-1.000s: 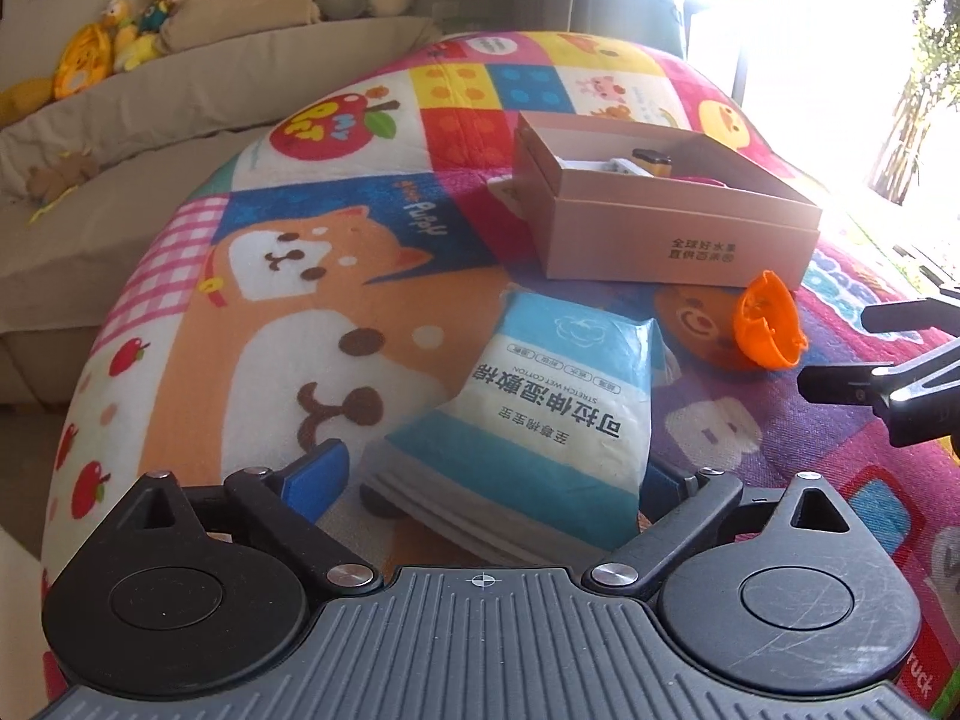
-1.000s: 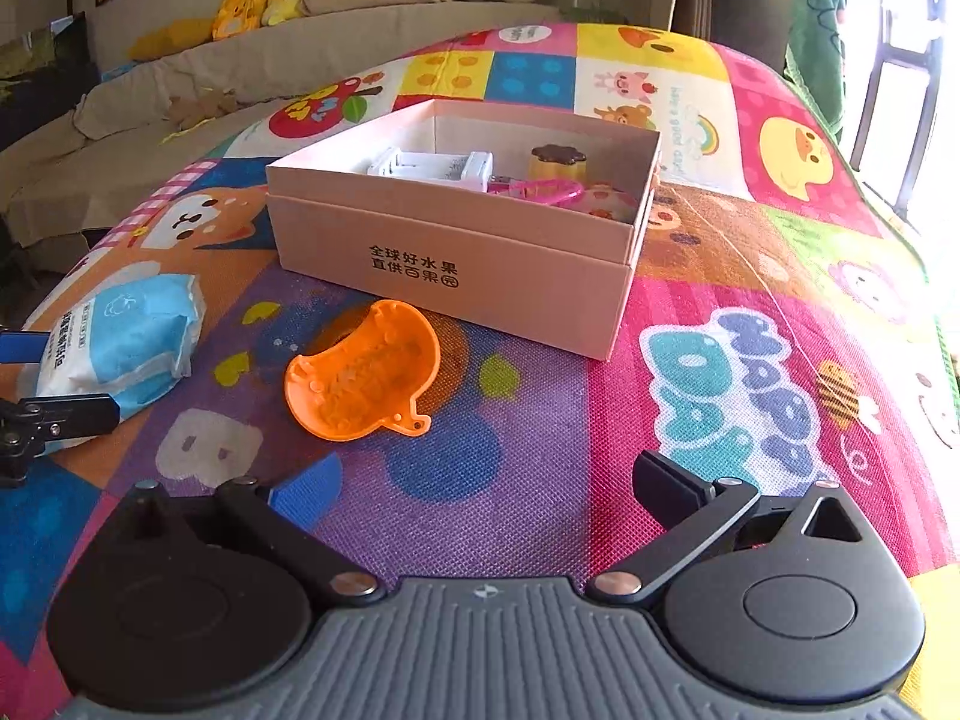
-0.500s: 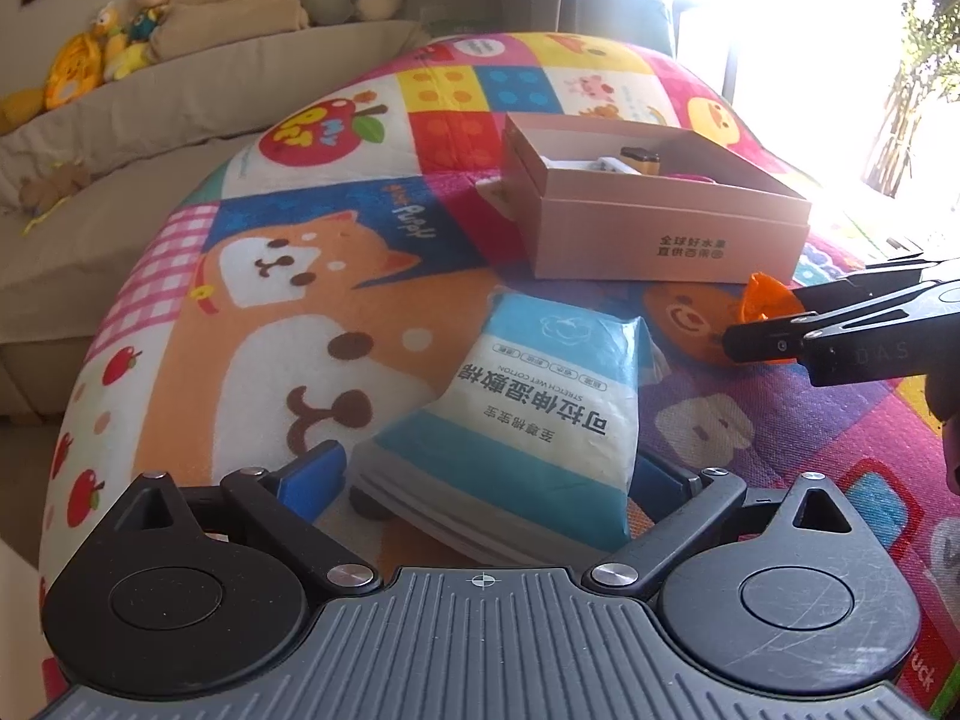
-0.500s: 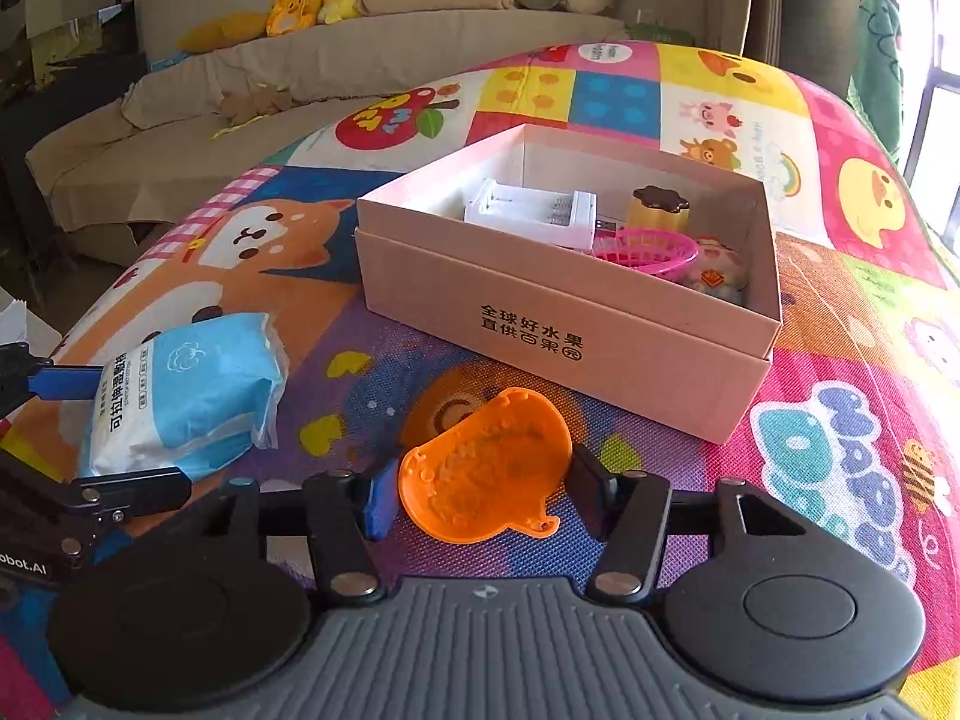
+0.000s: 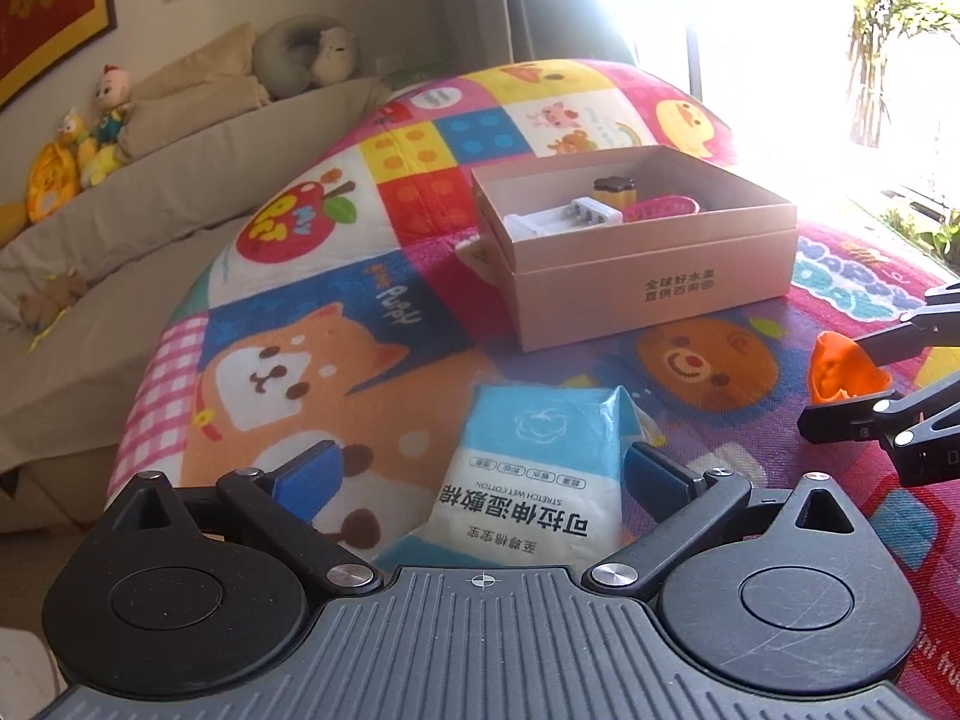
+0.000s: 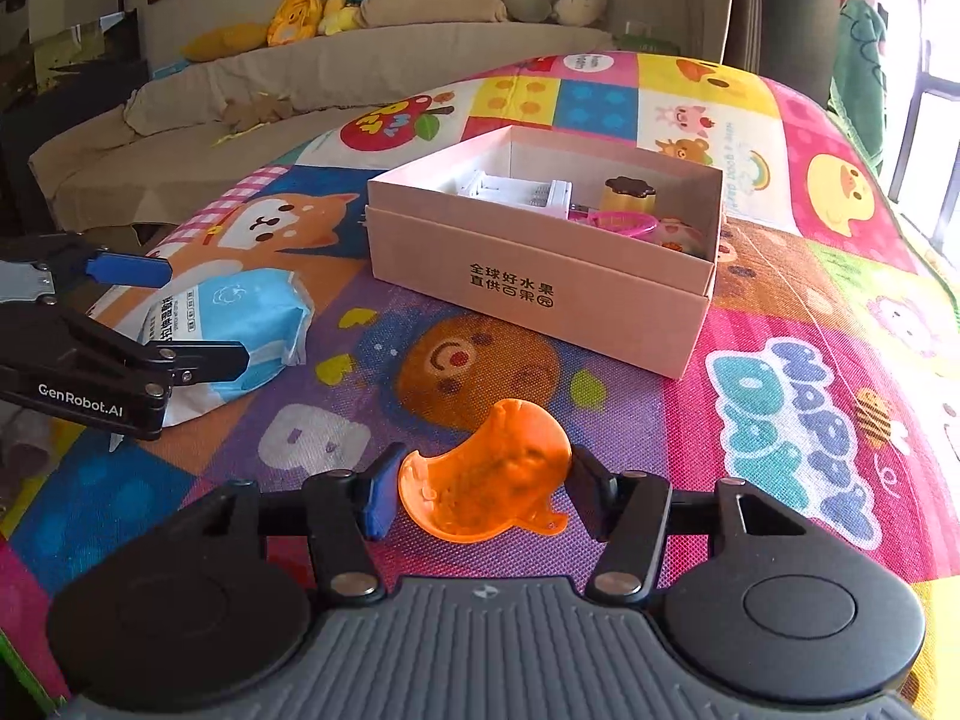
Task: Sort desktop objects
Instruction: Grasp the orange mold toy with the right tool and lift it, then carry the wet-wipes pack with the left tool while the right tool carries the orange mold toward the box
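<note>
- The orange toy mould (image 6: 487, 474) is clamped between the right gripper (image 6: 480, 495) pads, near the pink box (image 6: 543, 276).
- The wipes pack (image 5: 540, 474) is straddled, ungripped, by the left gripper (image 5: 480, 474), its jaws having just opened wider, on the play mat (image 6: 780, 300).

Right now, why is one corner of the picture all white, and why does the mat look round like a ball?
Left wrist view: sunlight through the window washes out the top right, paling the box rim. Both views: the fisheye lens bulges the flat play mat. Right wrist view: even light, orange toy sharp.
</note>
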### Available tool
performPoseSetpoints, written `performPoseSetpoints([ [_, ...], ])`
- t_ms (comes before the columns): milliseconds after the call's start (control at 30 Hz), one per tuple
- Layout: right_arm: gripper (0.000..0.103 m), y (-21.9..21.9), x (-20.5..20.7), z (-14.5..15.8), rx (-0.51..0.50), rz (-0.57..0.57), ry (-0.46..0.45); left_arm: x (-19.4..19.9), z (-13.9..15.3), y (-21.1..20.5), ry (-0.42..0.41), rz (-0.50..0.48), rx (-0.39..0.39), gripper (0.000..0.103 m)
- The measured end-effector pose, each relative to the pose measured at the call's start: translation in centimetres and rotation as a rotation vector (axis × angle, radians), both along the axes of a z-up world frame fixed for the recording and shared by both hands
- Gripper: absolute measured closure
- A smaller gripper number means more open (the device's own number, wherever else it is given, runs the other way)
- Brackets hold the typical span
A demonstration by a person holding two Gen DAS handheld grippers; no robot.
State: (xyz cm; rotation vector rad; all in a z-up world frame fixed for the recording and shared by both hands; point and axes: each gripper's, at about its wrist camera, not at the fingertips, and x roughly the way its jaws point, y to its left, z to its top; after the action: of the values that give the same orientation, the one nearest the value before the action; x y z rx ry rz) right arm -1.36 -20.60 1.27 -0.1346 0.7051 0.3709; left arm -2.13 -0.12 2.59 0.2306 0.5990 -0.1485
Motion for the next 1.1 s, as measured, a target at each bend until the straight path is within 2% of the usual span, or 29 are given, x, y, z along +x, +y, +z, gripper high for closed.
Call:
performPoseSetpoints([
  [167,0.046,-0.1,0.1,-0.7,0.004,-0.019,0.000,0.2,-0.6,0.0,0.044,-0.014,-0.004,0.000],
  [333,0.046,-0.3,0.1,-0.7,0.016,-0.022,-0.008,-0.4,-1.1,0.5,0.158,-0.067,-0.135,0.000],
  [467,0.046,-0.3,0.1,-0.8,0.022,-0.023,-0.011,-1.7,-0.7,0.4,0.199,-0.123,-0.194,0.000],
  [667,0.046,-0.3,-0.1,-0.8,0.023,-0.027,-0.016,-0.9,0.6,-0.4,0.143,-0.058,-0.137,0.000],
  [833,0.046,-0.3,-0.1,-0.8,0.021,-0.039,-0.022,1.4,-0.8,-1.7,0.149,-0.026,-0.059,0.000],
  [1000,0.046,-0.5,-0.2,-0.8,0.023,-0.045,-0.026,2.0,-1.8,-1.4,0.173,-0.013,-0.086,0.000],
  [1067,0.046,-0.4,-0.2,-0.8,0.022,-0.043,-0.025,1.8,-1.8,-1.2,0.167,-0.004,-0.096,0.008],
  [1100,0.046,-0.4,-0.2,-0.8,0.021,-0.042,-0.024,1.7,-1.7,-1.1,0.166,0.002,-0.097,0.017],
])
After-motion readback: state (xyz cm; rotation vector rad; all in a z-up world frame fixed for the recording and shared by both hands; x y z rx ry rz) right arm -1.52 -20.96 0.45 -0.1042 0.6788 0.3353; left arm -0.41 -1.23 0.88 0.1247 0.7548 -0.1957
